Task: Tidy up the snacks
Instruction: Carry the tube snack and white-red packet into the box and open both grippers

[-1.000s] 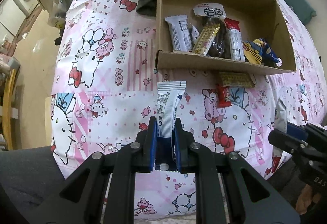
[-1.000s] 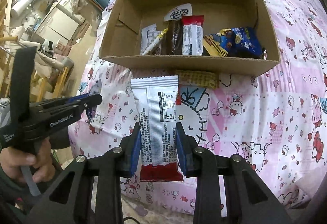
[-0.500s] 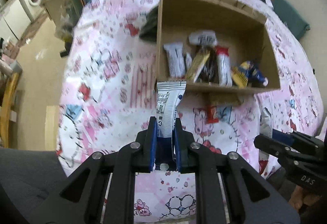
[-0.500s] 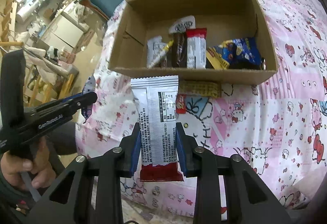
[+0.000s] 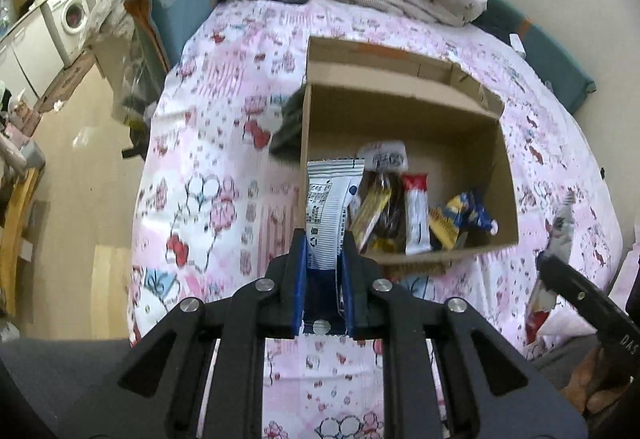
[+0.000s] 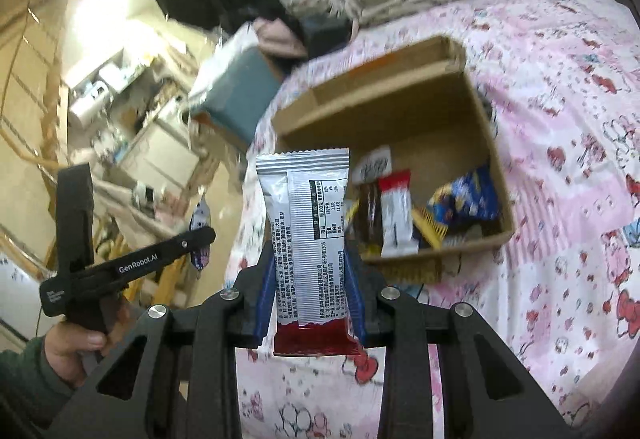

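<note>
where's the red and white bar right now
In the cardboard box, standing near its front wall between the dark brown packet and the blue and yellow packet: red and white bar.

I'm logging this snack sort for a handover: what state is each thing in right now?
Left hand-held gripper: shut on blue-and-white packet.
Right hand-held gripper: shut on silver-and-red packet.
Cardboard box: open, holding snacks.
Yellow packet: outside, against box front.

White-and-blue snack packet (image 5: pixel 330 215) upright at frame centre, lower end clamped. Silver packet with red base (image 6: pixel 310 239) upright, centre of right view, clamped likewise. Open cardboard box (image 5: pixel 460 115), centre right, holds several wrapped snacks (image 5: pixel 416 219) along its near wall.
</note>
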